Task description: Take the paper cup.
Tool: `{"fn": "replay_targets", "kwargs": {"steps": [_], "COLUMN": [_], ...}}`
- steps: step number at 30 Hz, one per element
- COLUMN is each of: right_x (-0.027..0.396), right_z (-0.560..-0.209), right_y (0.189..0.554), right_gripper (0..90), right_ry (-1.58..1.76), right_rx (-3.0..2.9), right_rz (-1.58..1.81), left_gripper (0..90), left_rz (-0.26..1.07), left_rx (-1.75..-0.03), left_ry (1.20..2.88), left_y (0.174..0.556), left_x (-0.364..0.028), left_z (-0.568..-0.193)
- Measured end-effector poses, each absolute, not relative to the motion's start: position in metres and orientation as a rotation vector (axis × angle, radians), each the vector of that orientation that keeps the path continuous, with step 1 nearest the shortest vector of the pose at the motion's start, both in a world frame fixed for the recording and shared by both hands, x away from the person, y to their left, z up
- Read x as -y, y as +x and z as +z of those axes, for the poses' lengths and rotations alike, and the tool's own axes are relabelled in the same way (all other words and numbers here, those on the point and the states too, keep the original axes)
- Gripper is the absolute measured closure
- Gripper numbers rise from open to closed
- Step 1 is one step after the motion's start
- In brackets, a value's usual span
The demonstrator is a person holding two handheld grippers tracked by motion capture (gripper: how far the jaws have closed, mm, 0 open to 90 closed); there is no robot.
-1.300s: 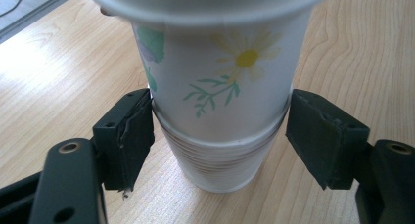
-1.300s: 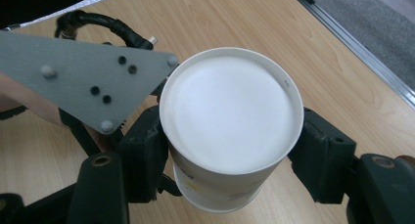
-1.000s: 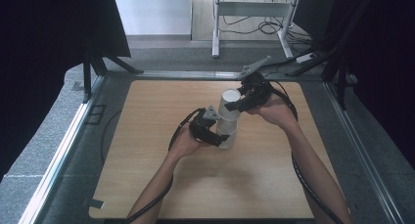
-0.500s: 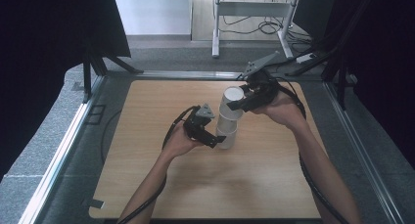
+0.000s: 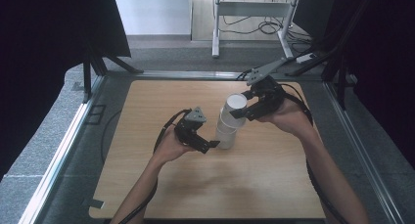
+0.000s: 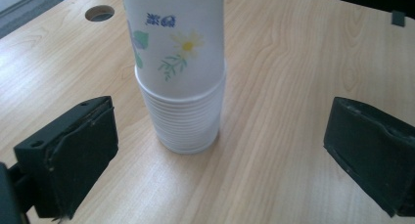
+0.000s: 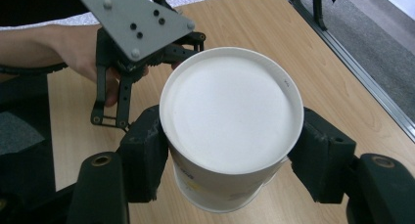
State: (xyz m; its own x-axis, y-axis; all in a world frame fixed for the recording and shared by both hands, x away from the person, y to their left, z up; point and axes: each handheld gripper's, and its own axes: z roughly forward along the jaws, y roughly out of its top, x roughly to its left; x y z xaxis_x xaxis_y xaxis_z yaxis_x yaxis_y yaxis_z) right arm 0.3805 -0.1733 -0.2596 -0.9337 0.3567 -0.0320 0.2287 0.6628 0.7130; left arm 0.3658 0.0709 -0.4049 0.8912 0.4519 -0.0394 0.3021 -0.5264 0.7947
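Note:
A stack of upturned white paper cups [image 5: 226, 135] [image 6: 185, 126] stands mid-table. The top cup [image 5: 236, 105] [image 6: 176, 38] [image 7: 230, 116], printed with flowers, is partly raised off the stack and tilts a little. My right gripper [image 5: 242, 111] [image 7: 232, 155] is shut on its sides just under the closed base. My left gripper [image 5: 211, 145] [image 6: 220, 150] sits low, left of the stack's foot; its jaws have just been opening and now stand wide. The pads [image 6: 78, 150] touch nothing, with the stack just ahead of them. Its grey plate [image 7: 137, 18] lies beyond the cup.
The wooden table [image 5: 161, 101] has a metal rail [image 5: 63, 150] along its left side and another on the right. A round cable hole [image 6: 99, 12] sits in the tabletop beyond the stack. A white frame [image 5: 215, 23] and cables stand on the floor behind.
The left gripper opened, let go of the stack's base and drew back to the left. The right gripper rose slightly, carrying the top cup up off the stack.

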Motion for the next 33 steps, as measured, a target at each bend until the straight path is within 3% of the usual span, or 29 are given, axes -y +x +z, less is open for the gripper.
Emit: {"fn": "replay_targets", "kwargs": {"steps": [33], "right_x": [0.185], "right_z": [-0.311], "right_y": [0.335], "right_gripper": [35.4], "right_ry": [0.367], "right_rx": [-2.696], "right_rz": [1.190], "left_gripper": [0.5], "left_rz": [0.215], "left_rx": [-0.468], "left_ry": [2.161], "left_y": [0.308], "left_x": [-0.082], "left_z": [-0.419]}}
